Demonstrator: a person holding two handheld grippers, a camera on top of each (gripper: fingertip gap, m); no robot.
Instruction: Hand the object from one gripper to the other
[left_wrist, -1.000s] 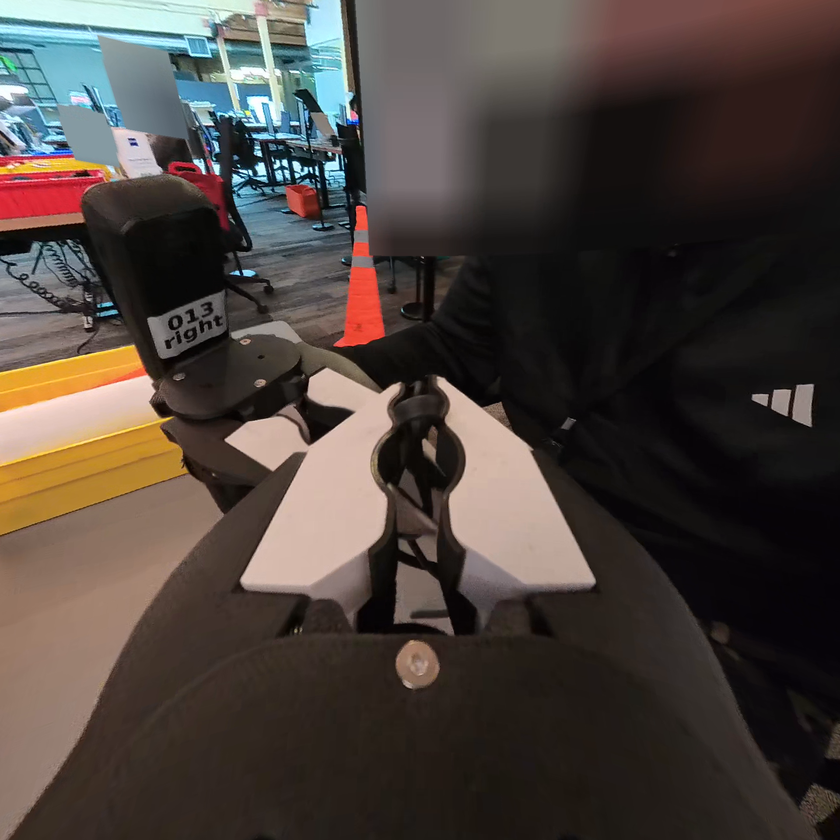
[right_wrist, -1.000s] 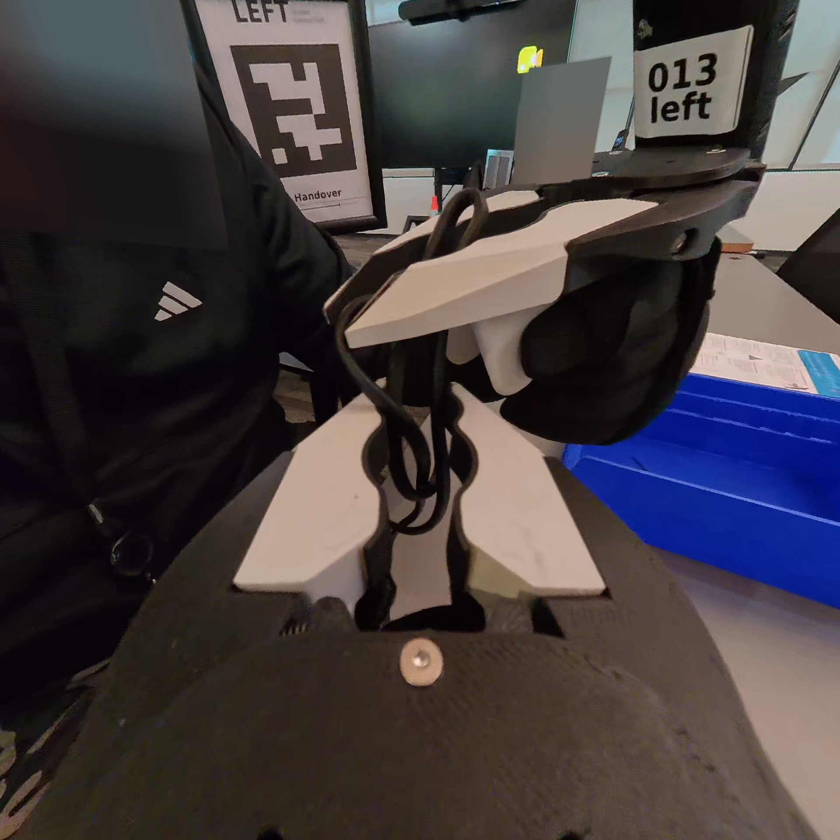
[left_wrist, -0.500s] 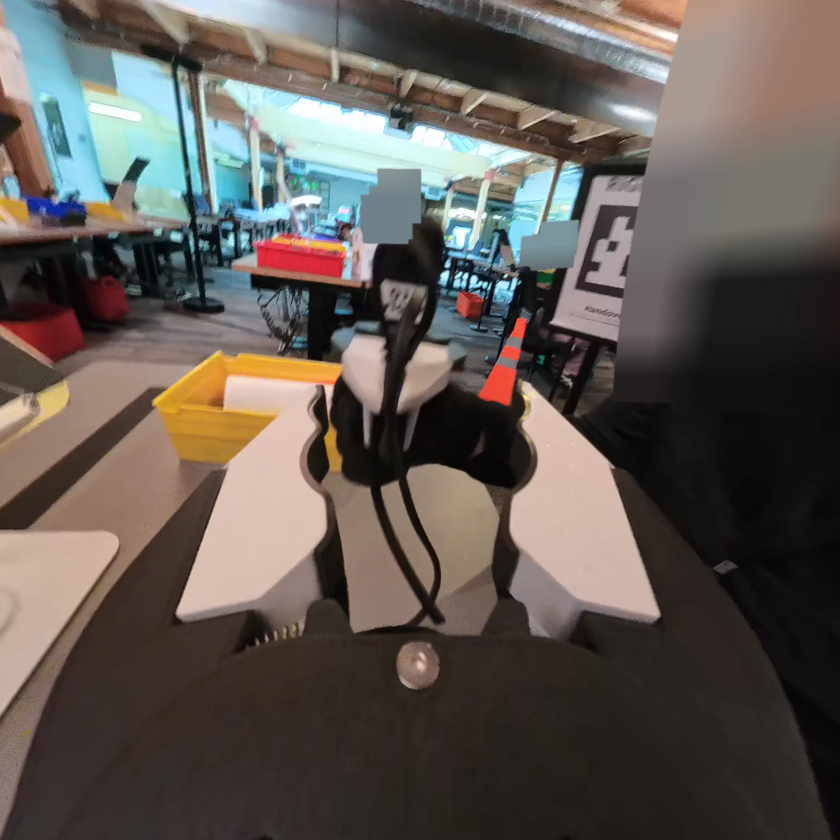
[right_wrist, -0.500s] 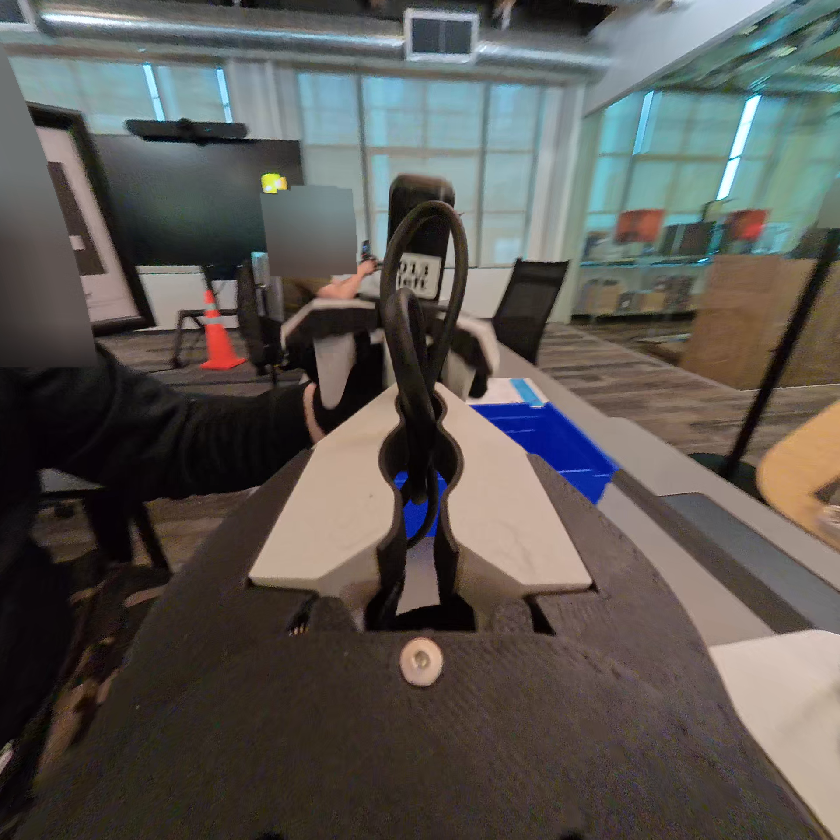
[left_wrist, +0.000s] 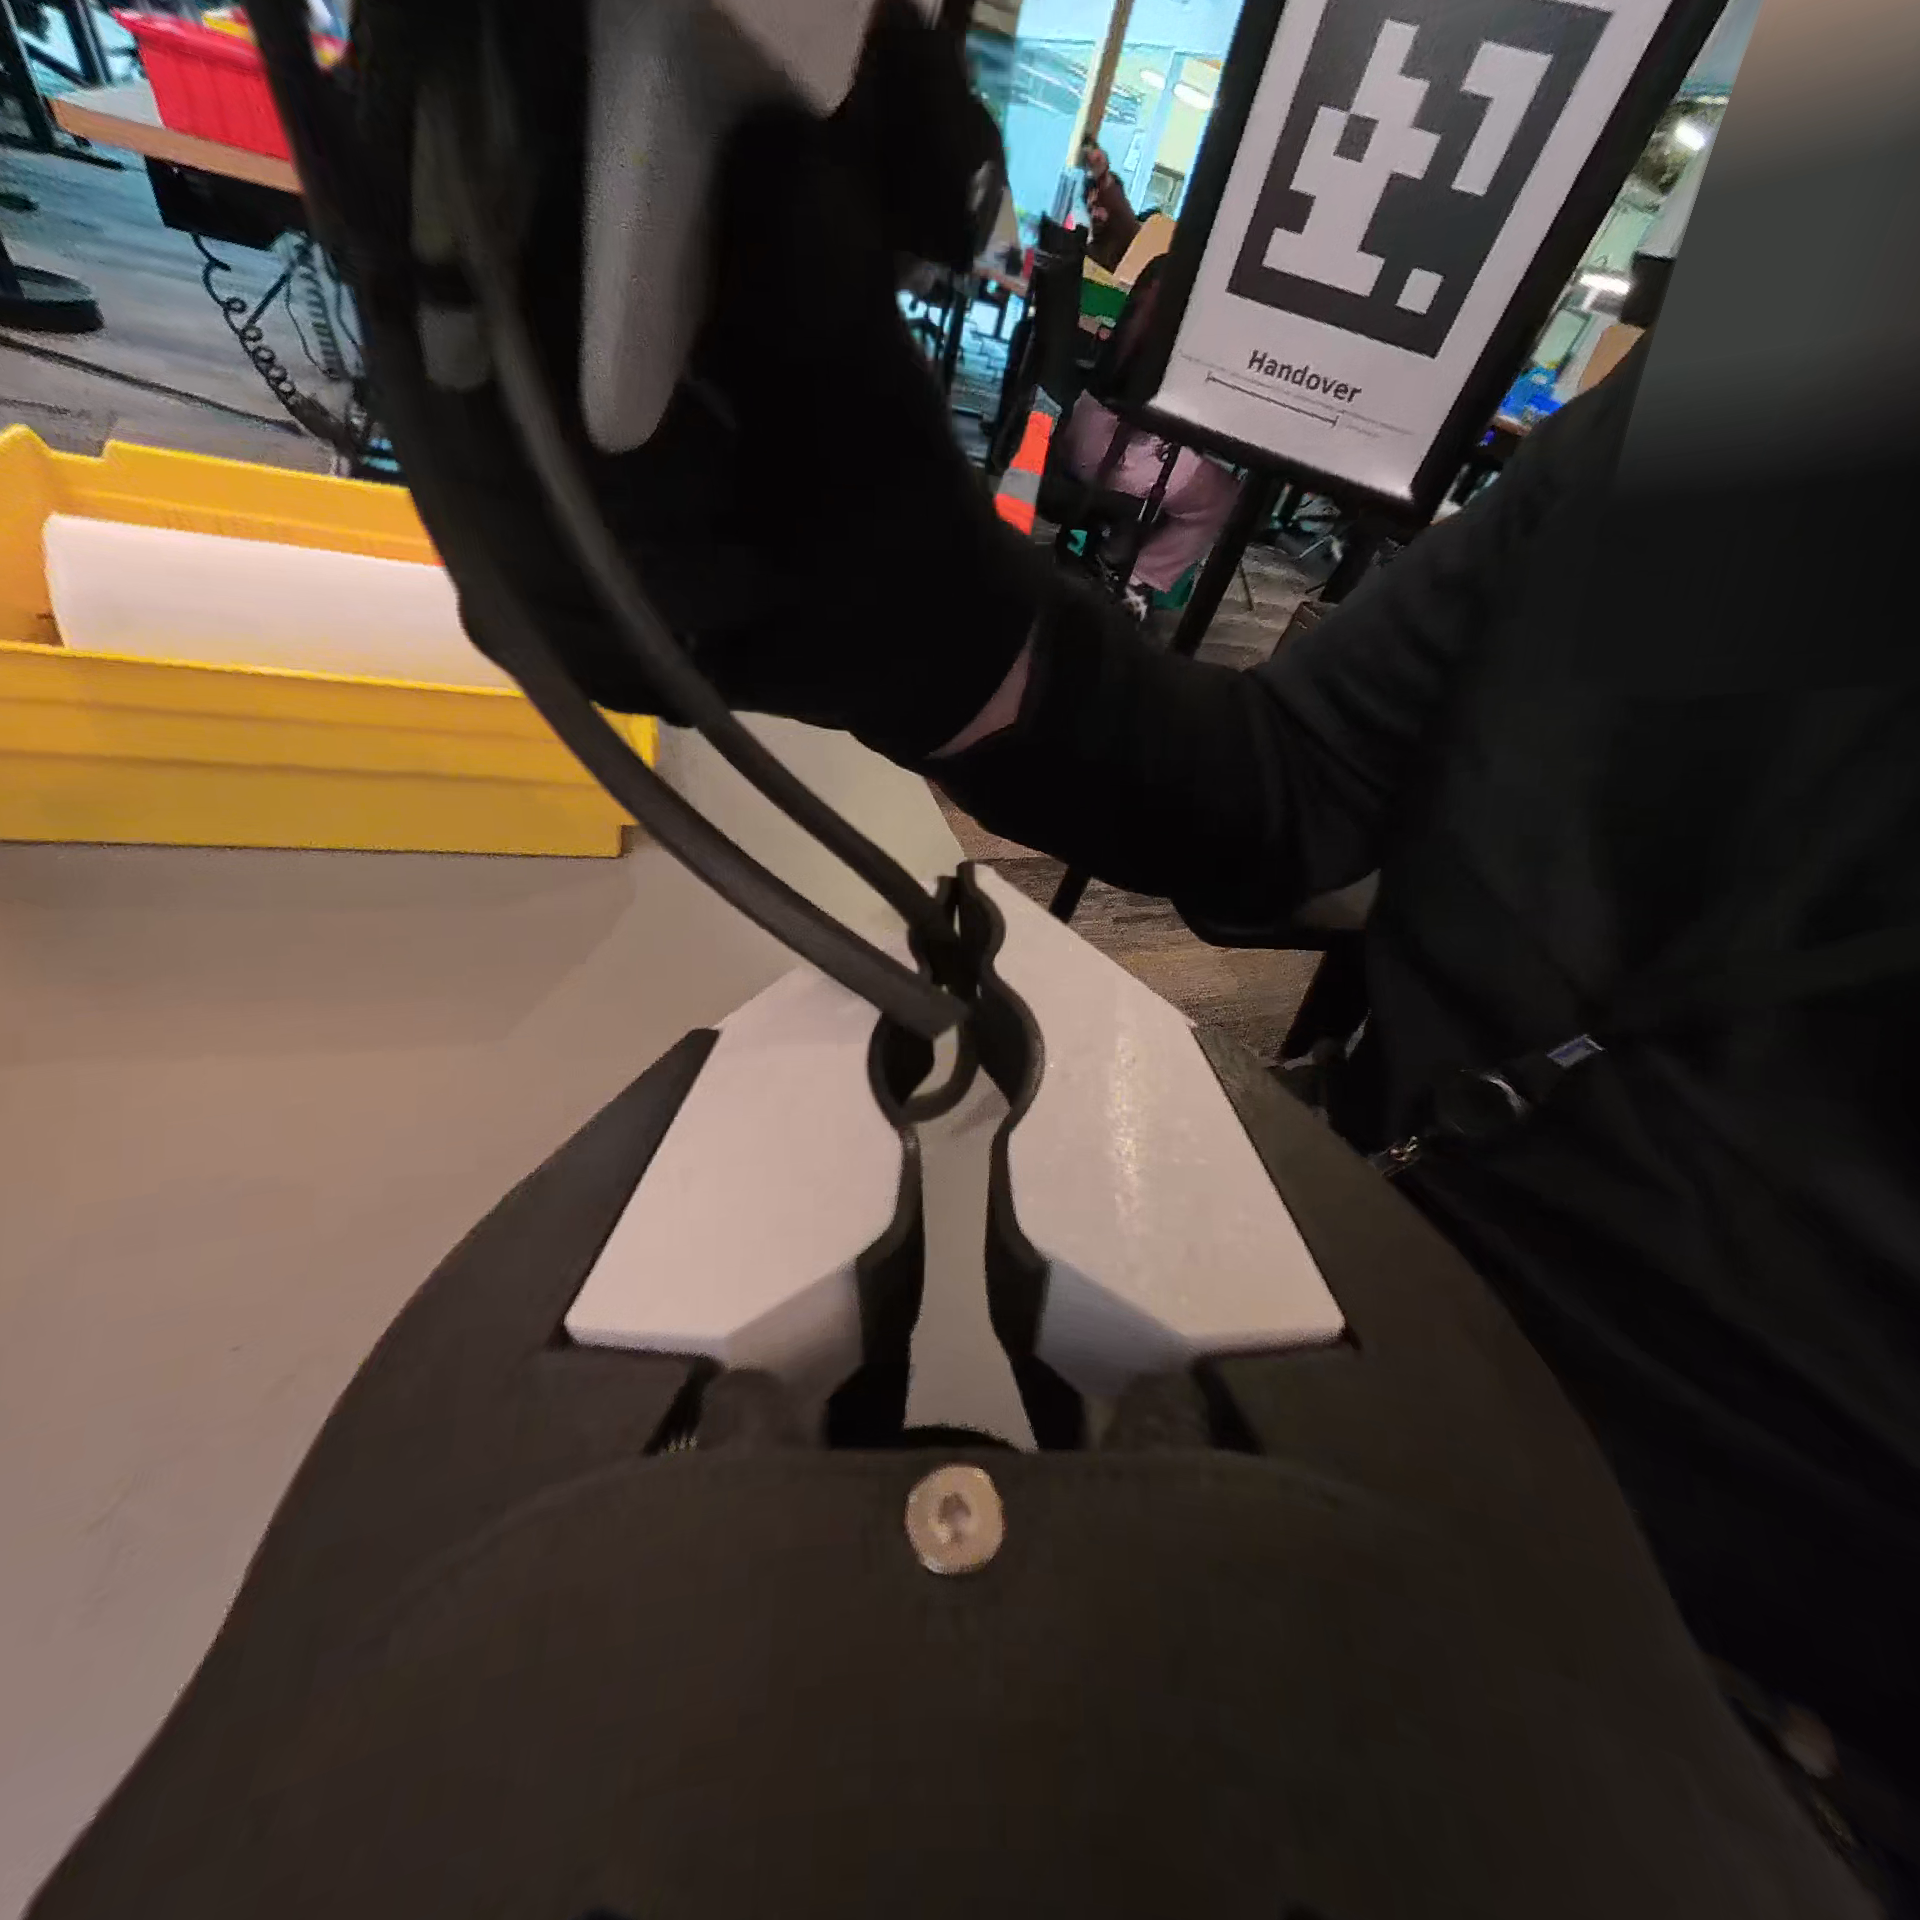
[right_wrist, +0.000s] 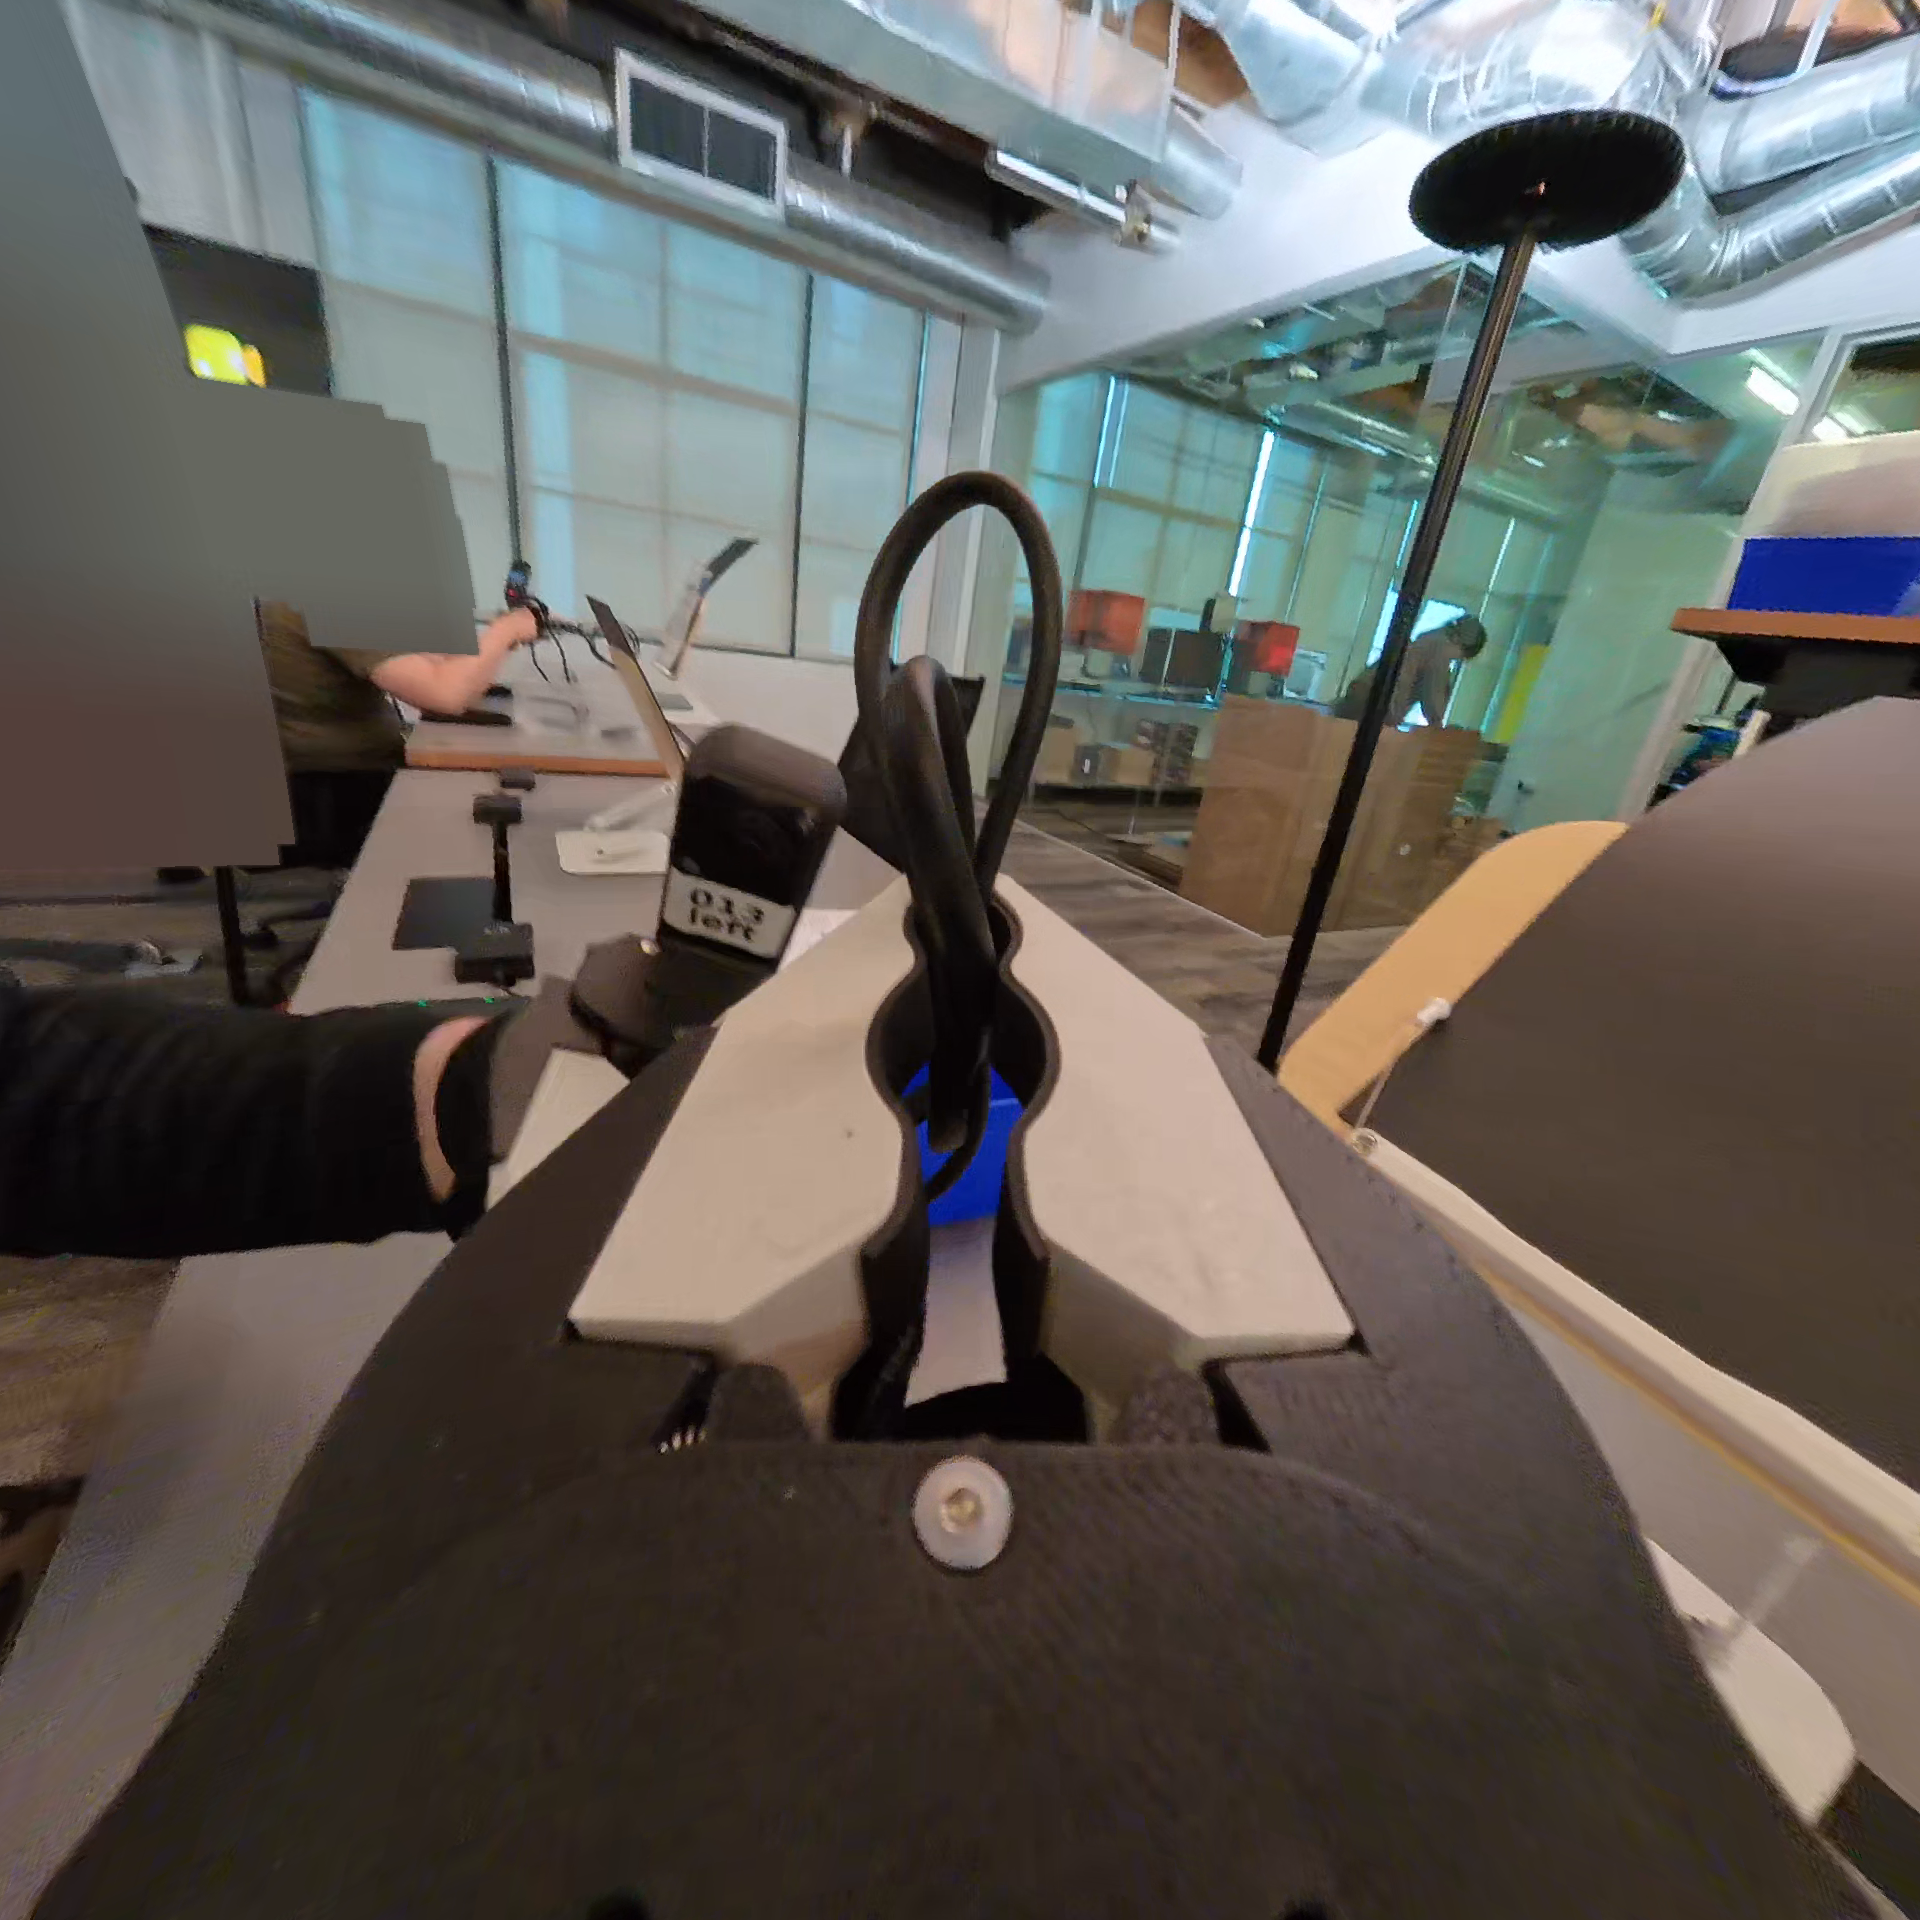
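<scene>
I see the grey table (left_wrist: 260, 1039) below, yellow bin (left_wrist: 291, 727) at its far edge. My right gripper (right_wrist: 961, 935) is pinched tight on the black cable (right_wrist: 940, 727), loops standing above it. My left gripper (left_wrist: 961, 935) is closed, nipping that cable's end.

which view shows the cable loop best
The right wrist view: the black cable stands up as a full loop above the right gripper, shut on it, clear against the windows. The left wrist view shows only blurred strands running down from the right gripper overhead to the left gripper, closed on them.
</scene>
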